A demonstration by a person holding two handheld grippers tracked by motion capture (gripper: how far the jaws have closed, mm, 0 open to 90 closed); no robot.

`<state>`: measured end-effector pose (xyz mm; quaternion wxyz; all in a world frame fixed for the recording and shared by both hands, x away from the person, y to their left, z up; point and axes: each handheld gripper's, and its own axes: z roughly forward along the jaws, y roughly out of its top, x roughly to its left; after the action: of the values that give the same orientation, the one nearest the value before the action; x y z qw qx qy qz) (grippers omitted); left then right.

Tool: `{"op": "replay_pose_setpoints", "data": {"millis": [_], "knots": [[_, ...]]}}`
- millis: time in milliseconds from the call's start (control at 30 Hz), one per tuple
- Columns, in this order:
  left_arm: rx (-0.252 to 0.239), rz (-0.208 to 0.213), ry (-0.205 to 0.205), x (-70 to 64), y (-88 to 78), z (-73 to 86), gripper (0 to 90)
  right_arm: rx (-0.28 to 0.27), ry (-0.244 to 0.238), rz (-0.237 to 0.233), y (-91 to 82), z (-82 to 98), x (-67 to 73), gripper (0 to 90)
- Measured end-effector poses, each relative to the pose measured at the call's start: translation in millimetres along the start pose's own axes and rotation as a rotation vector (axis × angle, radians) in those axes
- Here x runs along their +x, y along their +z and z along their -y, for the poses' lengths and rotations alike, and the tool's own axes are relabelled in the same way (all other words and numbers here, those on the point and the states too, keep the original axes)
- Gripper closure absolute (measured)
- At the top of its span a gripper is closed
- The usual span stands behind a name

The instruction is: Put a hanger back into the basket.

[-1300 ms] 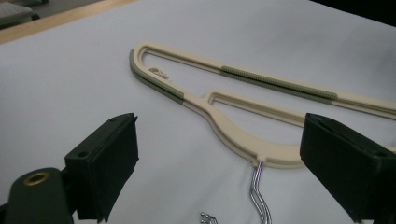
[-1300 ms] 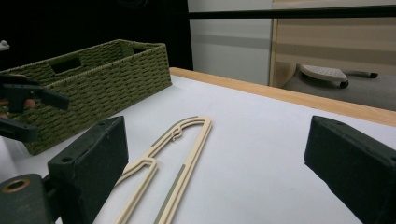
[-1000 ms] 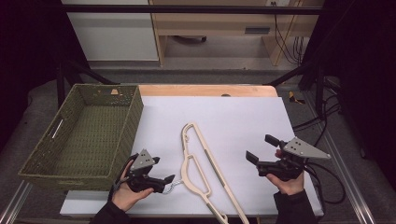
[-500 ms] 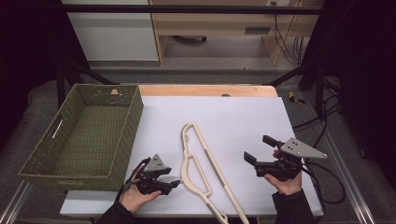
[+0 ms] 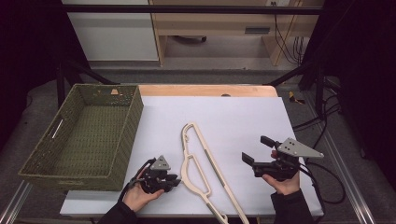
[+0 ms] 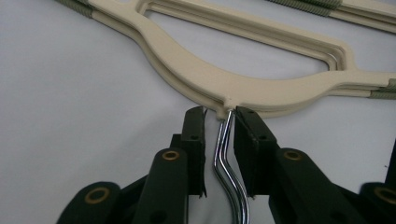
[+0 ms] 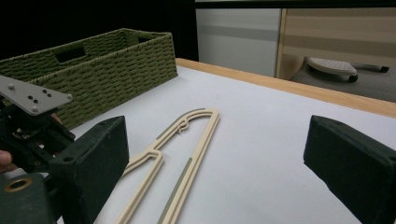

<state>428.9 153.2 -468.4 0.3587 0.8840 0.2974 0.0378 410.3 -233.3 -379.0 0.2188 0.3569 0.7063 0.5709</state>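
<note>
Green basket (image 5: 84, 135) far left on the surface (image 5: 243, 116). Left tool (image 5: 173, 181) closing around the hanger's chrome hook (image 6: 227, 158), pads not yet touching. Cream hanger (image 5: 201, 168) lies flat mid-surface. Right tool (image 5: 258, 150) wide open, empty.

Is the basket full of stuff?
No, the basket is bare inside; the hanger lies on the table beside it.
</note>
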Motion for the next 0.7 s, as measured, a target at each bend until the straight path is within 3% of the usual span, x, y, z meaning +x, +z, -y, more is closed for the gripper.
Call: {"op": "replay_pose_setpoints", "data": {"millis": [167, 400, 700], "knots": [[0.008, 0.021, -0.014, 0.4, 1.7, -0.6, 81.5, 0.001, 0.002, -0.005, 1.9, 0.6, 1.2, 7.2], [0.011, 0.02, -0.008, 0.0, 0.5, -1.4, 84.1, 0.013, 0.002, -0.015, 5.3, 1.9, 4.0, 7.2], [0.0, 0.035, 0.032, -5.6, -2.9, -5.0, 88.1, 0.039, -0.011, -0.042, 15.0, 5.1, 12.1, 7.6]]}}
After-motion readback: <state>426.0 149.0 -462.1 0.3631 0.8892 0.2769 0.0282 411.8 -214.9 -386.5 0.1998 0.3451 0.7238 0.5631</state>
